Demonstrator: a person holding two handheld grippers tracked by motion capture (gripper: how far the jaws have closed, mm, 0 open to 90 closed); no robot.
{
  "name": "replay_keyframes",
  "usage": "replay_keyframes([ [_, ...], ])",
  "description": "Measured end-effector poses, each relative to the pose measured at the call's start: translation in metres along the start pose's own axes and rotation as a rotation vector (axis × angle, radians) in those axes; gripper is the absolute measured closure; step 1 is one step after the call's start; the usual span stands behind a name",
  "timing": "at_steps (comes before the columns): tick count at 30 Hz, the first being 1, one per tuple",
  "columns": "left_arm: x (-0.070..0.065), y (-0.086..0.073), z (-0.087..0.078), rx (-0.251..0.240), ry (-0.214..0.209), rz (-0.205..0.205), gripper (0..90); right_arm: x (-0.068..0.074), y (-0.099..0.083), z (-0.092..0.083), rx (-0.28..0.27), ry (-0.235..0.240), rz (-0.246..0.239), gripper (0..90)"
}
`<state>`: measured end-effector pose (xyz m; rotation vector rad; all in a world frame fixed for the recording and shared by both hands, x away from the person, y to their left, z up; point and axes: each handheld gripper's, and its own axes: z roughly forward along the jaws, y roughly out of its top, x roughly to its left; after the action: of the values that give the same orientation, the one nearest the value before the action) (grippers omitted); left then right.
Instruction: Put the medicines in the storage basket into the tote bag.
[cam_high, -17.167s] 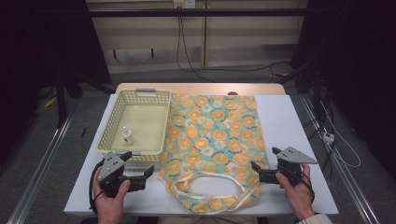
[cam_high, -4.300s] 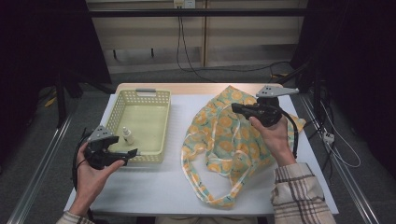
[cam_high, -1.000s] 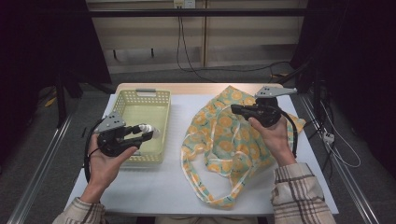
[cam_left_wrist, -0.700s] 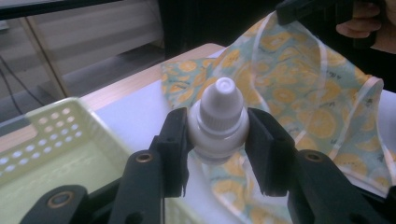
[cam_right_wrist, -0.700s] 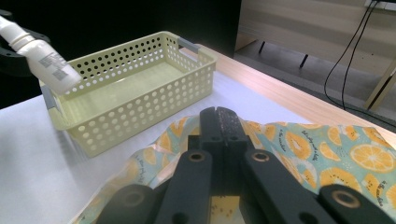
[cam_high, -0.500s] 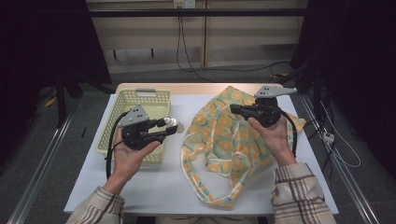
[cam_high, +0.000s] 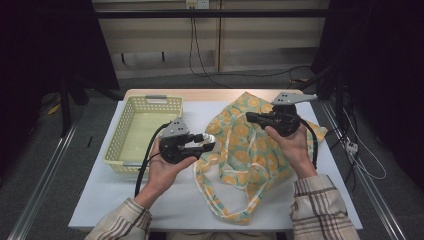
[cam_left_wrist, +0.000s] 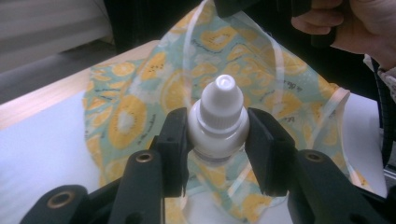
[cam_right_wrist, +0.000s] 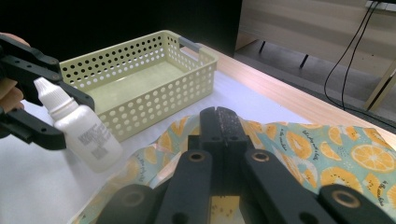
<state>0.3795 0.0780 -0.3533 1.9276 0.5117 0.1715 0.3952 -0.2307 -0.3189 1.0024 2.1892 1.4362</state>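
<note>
A small white dropper bottle (cam_high: 209, 138) (cam_left_wrist: 219, 119) is clamped by its neck in my left gripper (cam_high: 210, 142) (cam_left_wrist: 218, 140), which is shut on it and holds it level above the table, cap toward the bag. The orange-slice patterned bag (cam_high: 250, 155) (cam_left_wrist: 135, 102) (cam_right_wrist: 327, 144) lies on the white table right of centre. One edge of it is lifted by my right gripper (cam_high: 248, 117) (cam_right_wrist: 219, 123), whose jaws are pressed together on the fabric. In the right gripper view the bottle (cam_right_wrist: 79, 126) hangs just left of the raised bag edge.
A pale yellow perforated basket (cam_high: 135, 135) (cam_right_wrist: 140, 79) stands at the left of the table with nothing visible inside. The bag's clear handles (cam_high: 235, 200) loop toward the front edge. Cables trail from both grippers, and dark floor surrounds the table.
My left gripper has carried the bottle rightward from over the basket's right rim to the left edge of the bag. The right gripper and the lifted bag have stayed put.
</note>
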Motion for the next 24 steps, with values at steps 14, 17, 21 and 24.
replay_keyframes([
  [14, -0.004, -0.006, 0.052, 0.071, -0.016, 0.024, 60.2, 0.000, -0.001, 0.001, 0.003, -0.003, 0.004, 90.0],
  [17, -0.010, -0.004, 0.060, 0.070, -0.035, 0.025, 60.2, 0.000, -0.001, 0.002, 0.008, -0.003, -0.004, 90.0],
  [21, -0.015, -0.001, 0.074, 0.084, -0.049, 0.028, 60.2, 0.000, -0.001, 0.002, 0.007, -0.002, -0.004, 90.0],
  [24, -0.014, -0.002, 0.088, 0.101, -0.049, 0.014, 60.2, 0.001, -0.001, 0.002, 0.006, -0.002, -0.005, 90.0],
])
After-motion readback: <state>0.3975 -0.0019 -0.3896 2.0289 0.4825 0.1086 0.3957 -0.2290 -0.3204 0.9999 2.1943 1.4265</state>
